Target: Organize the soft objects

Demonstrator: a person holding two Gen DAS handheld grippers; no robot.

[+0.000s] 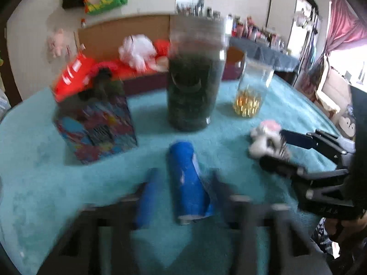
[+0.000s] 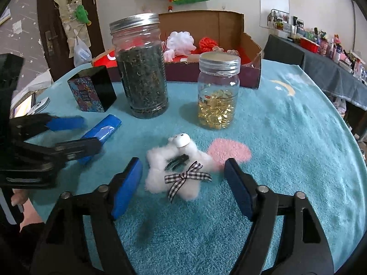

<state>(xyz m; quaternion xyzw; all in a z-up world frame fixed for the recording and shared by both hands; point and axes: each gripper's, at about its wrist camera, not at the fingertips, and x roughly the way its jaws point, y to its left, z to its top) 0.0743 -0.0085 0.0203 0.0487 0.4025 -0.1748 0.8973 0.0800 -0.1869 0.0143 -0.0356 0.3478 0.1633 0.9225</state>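
between the right gripper's (image 2: 183, 188) spread fingers, white plush clip (image 2: 176, 174) on teal cloth (image 2: 286, 137), left gripper (image 2: 78, 135) open

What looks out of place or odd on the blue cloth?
The fluffy white star clip lies loose between the open right gripper fingers, while other soft things sit in the cardboard box. A blue packet lies flat between the left gripper fingers. Nothing has spilled.

Fluffy white plush toy (image 2: 176, 174) on shaggy teal cloth (image 2: 286, 137); clear glossy plastic jars (image 2: 218, 94), ribbed metal lids (image 2: 219, 63).
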